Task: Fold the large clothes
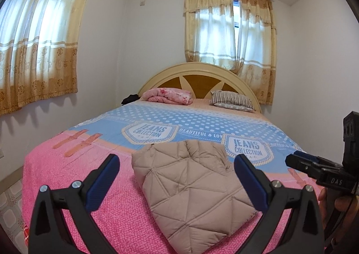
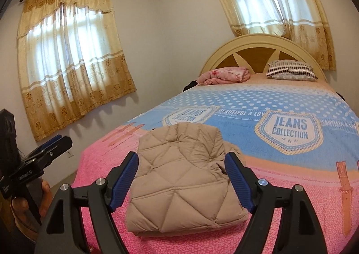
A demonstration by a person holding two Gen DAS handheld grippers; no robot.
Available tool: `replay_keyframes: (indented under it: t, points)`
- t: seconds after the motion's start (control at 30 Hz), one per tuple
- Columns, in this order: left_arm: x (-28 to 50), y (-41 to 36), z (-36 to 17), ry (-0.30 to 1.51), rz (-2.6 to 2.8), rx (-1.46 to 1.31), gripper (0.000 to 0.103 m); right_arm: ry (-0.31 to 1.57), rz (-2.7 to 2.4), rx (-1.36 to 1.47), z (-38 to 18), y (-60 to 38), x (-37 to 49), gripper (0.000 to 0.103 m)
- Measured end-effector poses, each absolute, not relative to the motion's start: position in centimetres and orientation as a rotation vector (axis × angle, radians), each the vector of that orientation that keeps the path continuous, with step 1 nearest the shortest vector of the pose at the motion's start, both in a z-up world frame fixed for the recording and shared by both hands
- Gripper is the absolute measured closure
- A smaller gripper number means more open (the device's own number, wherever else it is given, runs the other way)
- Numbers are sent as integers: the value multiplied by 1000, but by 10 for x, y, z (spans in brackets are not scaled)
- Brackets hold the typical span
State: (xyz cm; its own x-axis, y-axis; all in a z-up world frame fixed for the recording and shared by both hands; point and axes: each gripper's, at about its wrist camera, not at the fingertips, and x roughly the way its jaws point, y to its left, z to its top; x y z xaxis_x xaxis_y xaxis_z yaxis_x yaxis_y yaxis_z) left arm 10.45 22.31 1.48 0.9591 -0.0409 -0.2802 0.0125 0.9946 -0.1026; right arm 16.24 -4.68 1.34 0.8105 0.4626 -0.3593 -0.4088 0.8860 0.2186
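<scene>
Hovering with jaws spread wide and nothing between them, the left gripper [image 1: 175, 177] and right gripper [image 2: 181, 177] frame a beige quilted jacket [image 2: 179, 184] lying as a compact folded bundle on the pink foot of the bedspread [image 2: 291, 215]. The folding looks essentially complete; perhaps only tidying remains. Beyond, a pink blanket [image 2: 226, 75] and striped pillow [image 2: 290, 69] rest against the headboard [image 2: 253, 45].

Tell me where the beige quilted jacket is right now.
The beige quilted jacket lies folded on the pink foot end of the bedspread, just below the blue "JEANS COLLECTION" badges, centred in both wrist views and framed by each open hand-held gripper.
</scene>
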Motion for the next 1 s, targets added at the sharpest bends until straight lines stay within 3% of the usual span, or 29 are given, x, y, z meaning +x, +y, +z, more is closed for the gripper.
replay_keyframes:
  t: [1.0]
  points:
    - [102,220,16,267,-24,-65,0,413,485,104,15,-41,152,23]
